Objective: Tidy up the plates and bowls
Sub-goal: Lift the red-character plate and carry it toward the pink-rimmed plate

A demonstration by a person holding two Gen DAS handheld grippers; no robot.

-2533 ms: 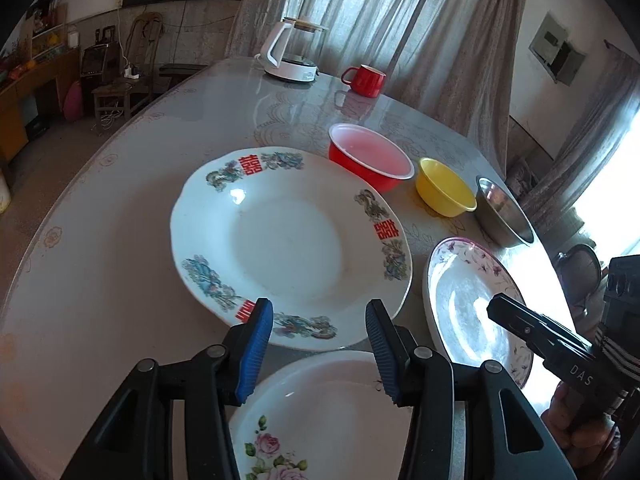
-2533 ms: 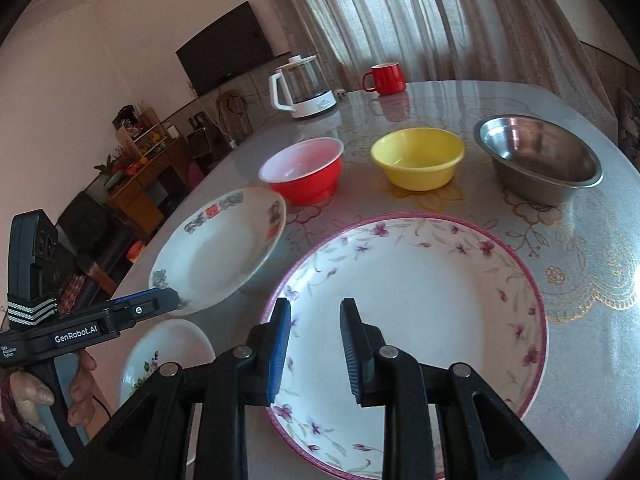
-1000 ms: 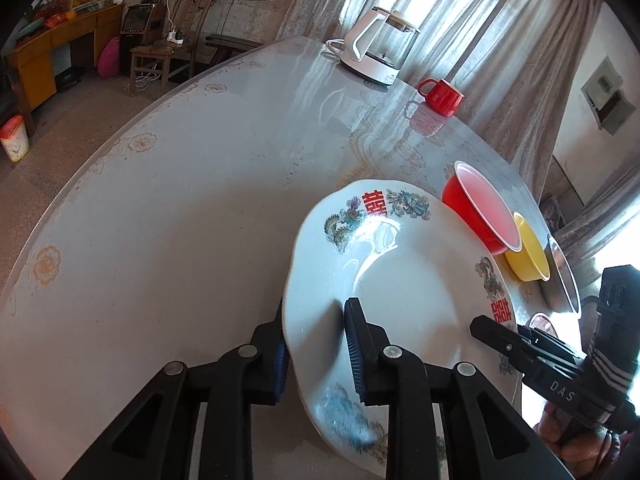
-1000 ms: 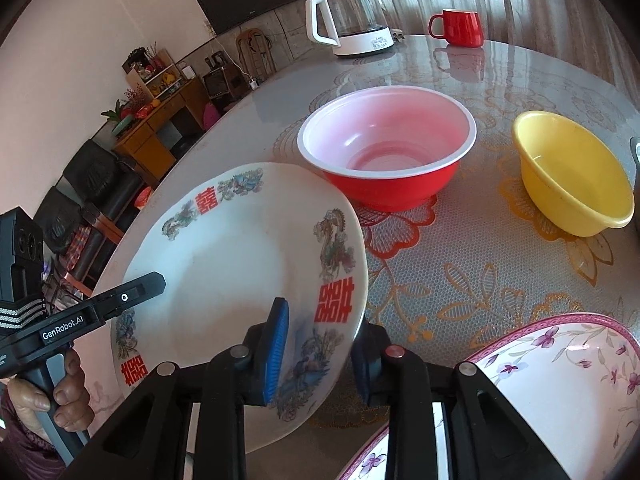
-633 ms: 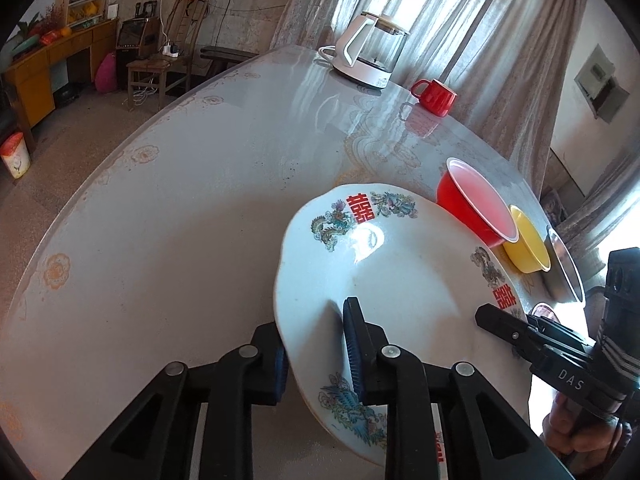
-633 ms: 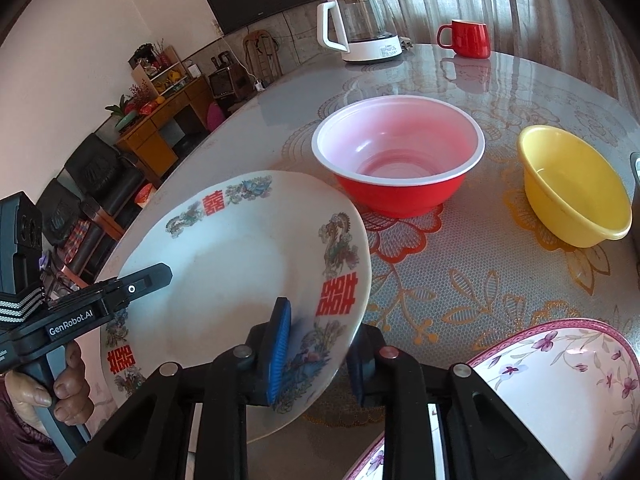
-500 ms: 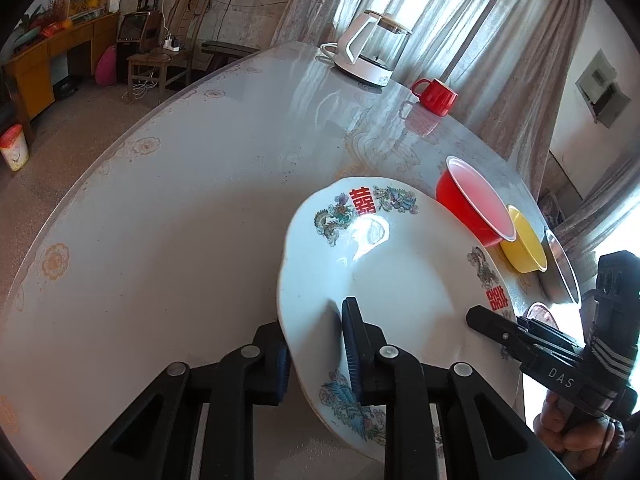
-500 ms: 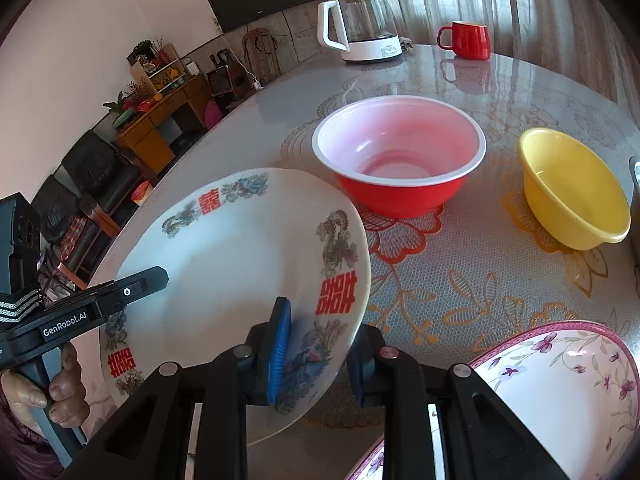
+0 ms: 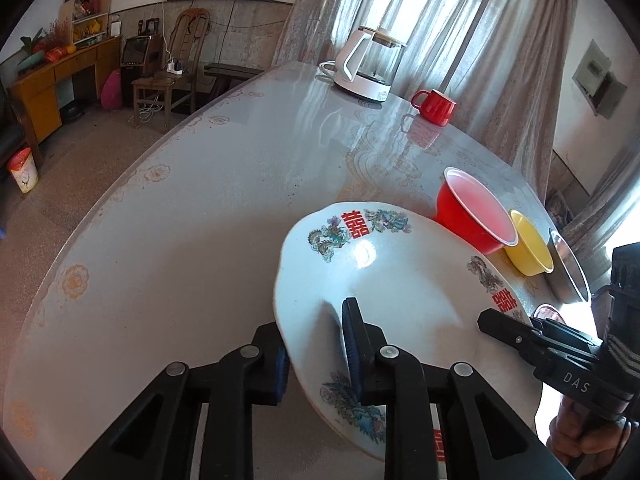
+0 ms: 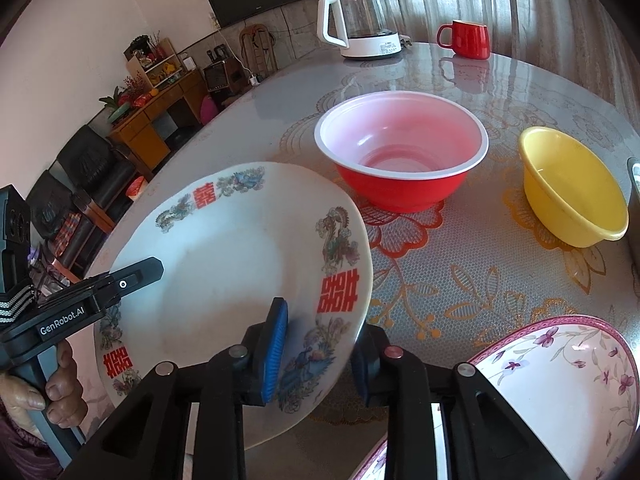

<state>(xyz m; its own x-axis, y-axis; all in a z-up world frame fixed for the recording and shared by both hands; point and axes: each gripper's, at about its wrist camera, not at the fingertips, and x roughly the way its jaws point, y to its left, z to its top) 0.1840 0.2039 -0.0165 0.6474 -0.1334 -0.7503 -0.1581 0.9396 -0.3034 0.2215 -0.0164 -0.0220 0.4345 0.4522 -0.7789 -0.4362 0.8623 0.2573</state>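
My left claw (image 9: pixel 318 344) is clamped on the near-left rim of the big white plate (image 9: pixel 400 280), one blue pad under the rim and one on top. The plate carries red double-happiness characters and dragon designs, and it sits tilted, its near-left edge raised off the round glossy surface (image 9: pixel 200 208).

My right claw (image 10: pixel 320 344) grips the same plate (image 10: pixel 224 260) on its opposite rim, pads closed on either side of the edge beside a red character. In the right wrist view, my left claw (image 10: pixel 148 268) shows as a black finger reaching over the plate's far side.

To the right of the plate stands a red bowl (image 10: pixel 400 160) with a white rim, upright and just beyond the plate's edge. Further right is a yellow bowl (image 10: pixel 572 192), apart from the red one. A steel bowl (image 9: pixel 568 268) sits past the yellow one. At the bottom right, a plate with a pink rim and purple flowers (image 10: pixel 560 368) rests on the surface near my right claw.

At the far side stand a white kettle (image 10: pixel 360 24) and a red mug (image 10: pixel 468 40).
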